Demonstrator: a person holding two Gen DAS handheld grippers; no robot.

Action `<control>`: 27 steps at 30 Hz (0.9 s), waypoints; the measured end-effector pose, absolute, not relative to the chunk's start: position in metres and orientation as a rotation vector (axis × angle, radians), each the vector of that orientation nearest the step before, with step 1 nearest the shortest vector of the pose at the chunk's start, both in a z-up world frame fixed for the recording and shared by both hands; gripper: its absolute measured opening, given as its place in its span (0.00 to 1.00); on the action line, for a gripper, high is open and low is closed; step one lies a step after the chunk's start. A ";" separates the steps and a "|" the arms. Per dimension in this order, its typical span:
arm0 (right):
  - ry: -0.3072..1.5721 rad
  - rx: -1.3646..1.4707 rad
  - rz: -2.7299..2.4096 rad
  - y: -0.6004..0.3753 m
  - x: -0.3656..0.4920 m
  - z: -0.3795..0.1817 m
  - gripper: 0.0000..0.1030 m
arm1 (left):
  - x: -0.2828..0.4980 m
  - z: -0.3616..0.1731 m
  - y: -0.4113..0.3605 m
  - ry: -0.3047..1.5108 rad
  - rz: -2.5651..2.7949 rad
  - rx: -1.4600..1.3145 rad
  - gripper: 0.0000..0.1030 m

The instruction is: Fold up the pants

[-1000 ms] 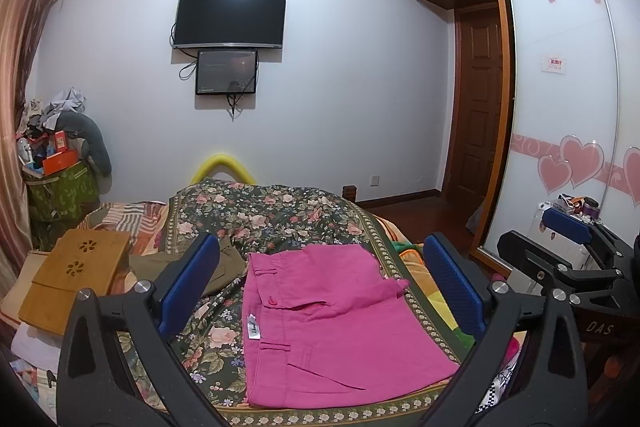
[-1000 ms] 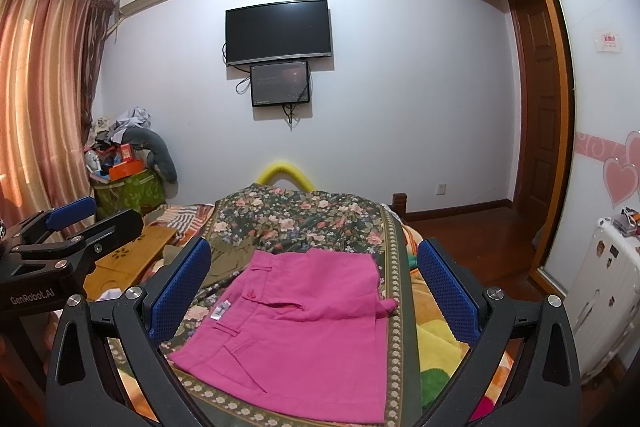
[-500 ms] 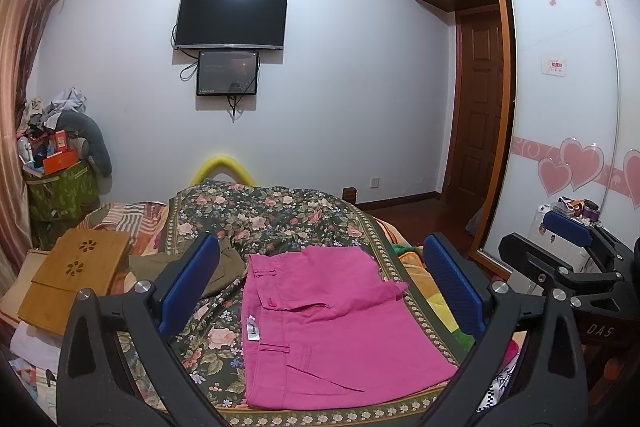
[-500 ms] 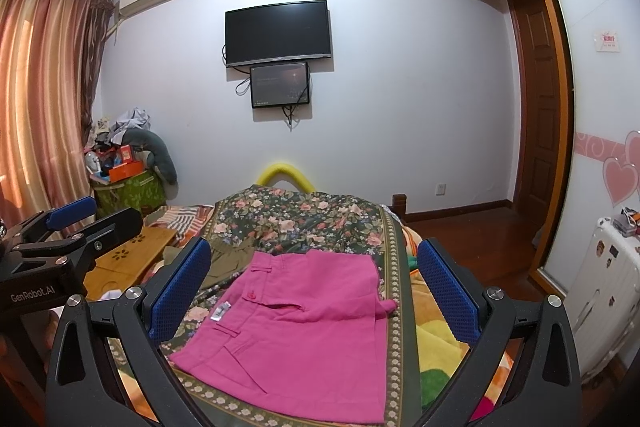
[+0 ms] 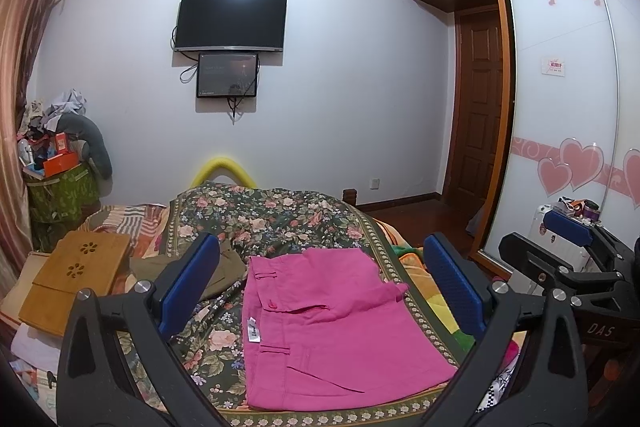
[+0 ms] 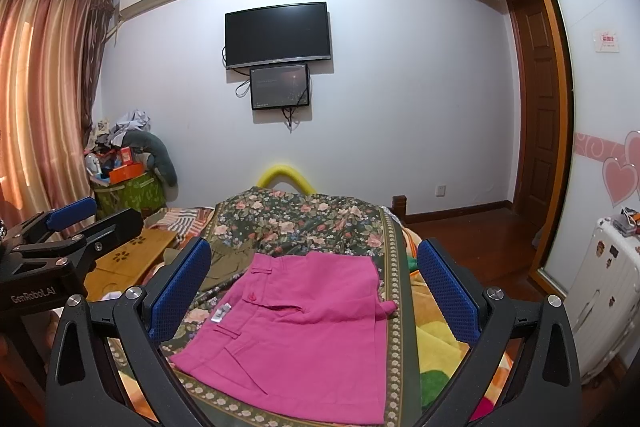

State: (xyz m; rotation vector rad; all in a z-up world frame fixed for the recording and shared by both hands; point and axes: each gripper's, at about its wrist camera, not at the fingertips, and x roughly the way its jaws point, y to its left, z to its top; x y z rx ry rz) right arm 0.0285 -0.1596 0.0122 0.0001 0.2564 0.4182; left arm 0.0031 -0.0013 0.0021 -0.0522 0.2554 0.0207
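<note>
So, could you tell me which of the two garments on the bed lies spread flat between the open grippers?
The pink pants, folded flat on the floral bedspread; the olive garment lies crumpled to their left.

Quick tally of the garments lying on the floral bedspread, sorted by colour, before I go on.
Pink: 1, the folded pants, lying flat on the floral bedspread.
Olive: 1, a crumpled garment to the left of the pants, partly hidden behind a gripper finger.
Total: 2.
Both the left gripper and the right gripper are open and hold nothing.
</note>
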 end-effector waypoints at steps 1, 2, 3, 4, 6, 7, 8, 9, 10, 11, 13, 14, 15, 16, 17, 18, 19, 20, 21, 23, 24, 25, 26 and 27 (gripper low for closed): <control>0.257 0.001 0.419 -0.160 0.029 0.012 0.99 | 0.003 0.002 -0.002 0.255 0.022 -0.051 1.00; 0.257 0.001 0.420 -0.160 0.029 0.013 0.99 | 0.003 0.003 -0.003 0.255 0.022 -0.050 1.00; 0.256 0.001 0.419 -0.160 0.028 0.013 0.99 | 0.003 0.003 -0.004 0.255 0.023 -0.049 1.00; 0.256 0.001 0.419 -0.160 0.028 0.013 0.99 | 0.002 0.003 -0.004 0.255 0.023 -0.048 1.00; 0.256 0.000 0.419 -0.160 0.028 0.014 0.99 | 0.002 0.003 -0.004 0.255 0.023 -0.049 1.00; 0.256 0.001 0.420 -0.160 0.028 0.013 0.99 | 0.002 0.003 -0.004 0.254 0.022 -0.050 1.00; 0.256 0.001 0.420 -0.160 0.028 0.013 0.99 | 0.002 0.003 -0.004 0.254 0.022 -0.049 1.00; 0.256 0.001 0.420 -0.160 0.028 0.013 0.99 | 0.002 0.003 -0.004 0.254 0.023 -0.049 1.00; 0.256 0.000 0.421 -0.160 0.028 0.014 0.99 | 0.002 0.004 -0.003 0.252 0.024 -0.049 1.00; 0.255 0.000 0.421 -0.160 0.027 0.015 0.99 | 0.002 0.004 -0.003 0.252 0.025 -0.049 1.00; 0.256 -0.001 0.422 -0.159 0.028 0.016 0.99 | 0.003 0.003 -0.003 0.252 0.024 -0.049 1.00; 0.255 0.000 0.422 -0.159 0.027 0.015 0.99 | 0.003 0.004 -0.003 0.253 0.024 -0.049 1.00; 0.255 0.000 0.422 -0.159 0.027 0.016 0.99 | 0.003 0.003 -0.003 0.253 0.024 -0.048 1.00; 0.255 0.000 0.421 -0.159 0.027 0.015 0.99 | 0.003 0.003 -0.003 0.253 0.026 -0.048 1.00; 0.256 0.000 0.422 -0.159 0.027 0.015 0.99 | 0.003 0.003 -0.003 0.253 0.026 -0.048 1.00; 0.257 0.000 0.423 -0.158 0.027 0.016 0.99 | 0.004 0.003 -0.004 0.254 0.026 -0.048 1.00; 0.259 0.000 0.424 -0.158 0.028 0.015 0.99 | 0.004 0.003 -0.004 0.255 0.026 -0.049 1.00; 0.259 -0.001 0.423 -0.157 0.028 0.015 0.99 | 0.004 0.003 -0.004 0.255 0.026 -0.050 1.00; 0.260 -0.001 0.422 -0.157 0.028 0.015 0.99 | 0.004 0.003 -0.003 0.255 0.026 -0.050 1.00; 0.261 -0.001 0.422 -0.157 0.029 0.014 0.99 | 0.005 0.002 -0.003 0.256 0.027 -0.050 1.00; 0.262 -0.001 0.422 -0.156 0.029 0.014 0.99 | 0.006 0.002 -0.003 0.259 0.027 -0.051 1.00; 0.264 -0.001 0.422 -0.156 0.030 0.012 0.99 | 0.007 0.001 -0.002 0.264 0.024 -0.052 1.00; 0.266 -0.002 0.420 -0.156 0.031 0.011 0.99 | 0.008 0.000 -0.002 0.269 0.019 -0.055 1.00; 0.270 -0.004 0.418 -0.156 0.032 0.010 0.99 | 0.010 -0.001 -0.002 0.274 0.018 -0.055 1.00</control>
